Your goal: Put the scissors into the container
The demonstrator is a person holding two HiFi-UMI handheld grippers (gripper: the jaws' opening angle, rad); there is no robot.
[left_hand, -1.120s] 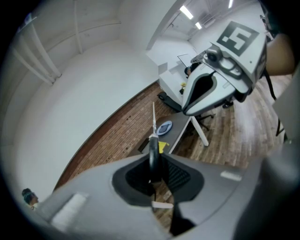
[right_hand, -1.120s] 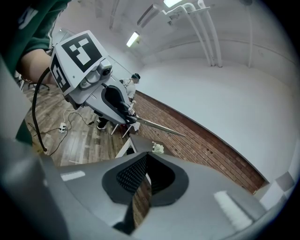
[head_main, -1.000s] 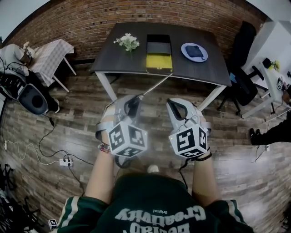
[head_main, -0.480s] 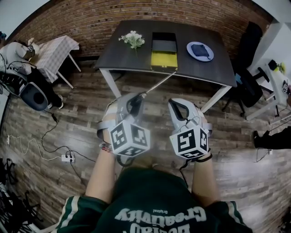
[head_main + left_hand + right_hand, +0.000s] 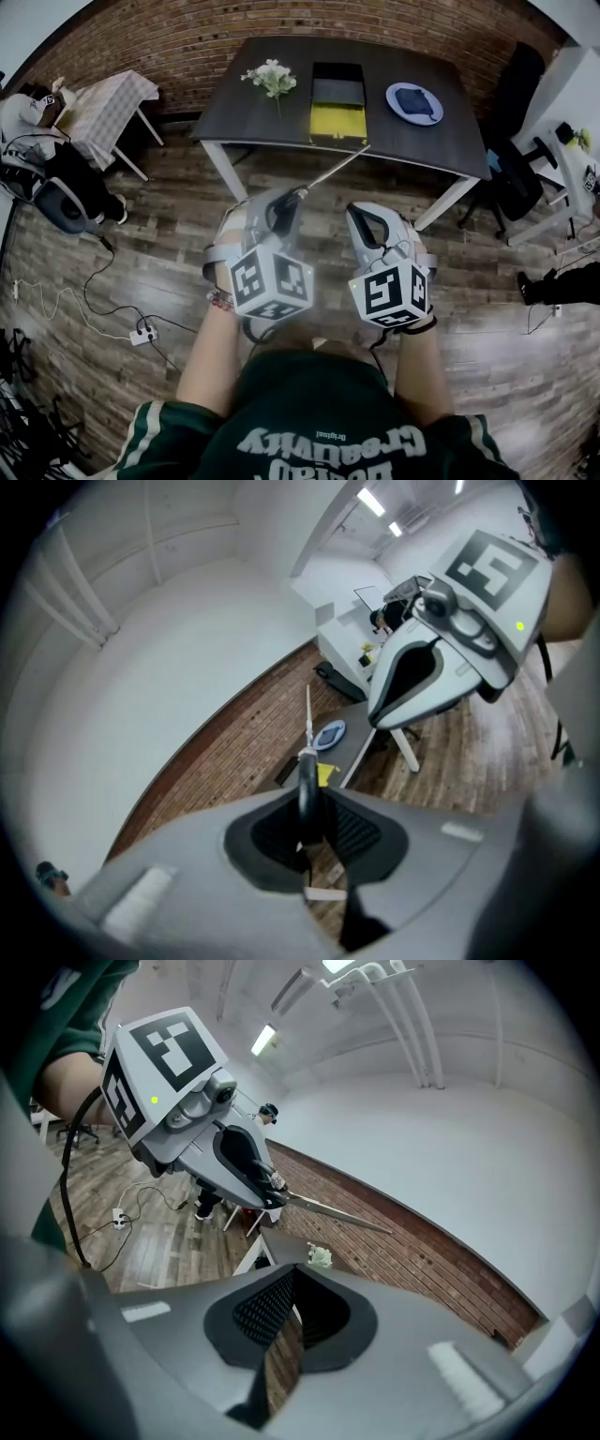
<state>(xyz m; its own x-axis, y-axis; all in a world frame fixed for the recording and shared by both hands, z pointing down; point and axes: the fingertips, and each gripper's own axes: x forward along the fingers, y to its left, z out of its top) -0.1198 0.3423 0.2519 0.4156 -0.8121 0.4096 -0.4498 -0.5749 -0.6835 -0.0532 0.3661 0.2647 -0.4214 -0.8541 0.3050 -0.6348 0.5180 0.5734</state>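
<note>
1. sweatshirt (image 5: 309, 422) – green, worn by the person, nearest the head camera; both forearms reach forward from it.
2. left gripper (image 5: 284, 204) – held out in front of the body, marker cube on top; jaws clamped on the black handle of the scissors (image 5: 330, 172).
3. scissors – carried in the air, thin blades closed and pointing forward and to the right, past the jaw tips. in the head view the blade tip lies over the near edge of the table, just below the container; the scissors are not in it.
4. right gripper (image 5: 293, 1274) – just beside the left one, level with it; pads together at the tips, nothing between them.
5. floor (image 5: 141, 253) – wood planks, with a white power strip (image 5: 142, 335) and cables at left.
6. table (image 5: 441, 136) – dark top, pale legs, standing against the wall.
7. container (image 5: 337, 122) – open box at the table's middle, yellow at the near end and dark behind.
8. flowers (image 5: 272, 77) – white bunch, left of the container.
9. plate (image 5: 392, 98) – blue, right of the container, with a dark item on it.
10. brick wall (image 5: 187, 37) – behind the table.
</note>
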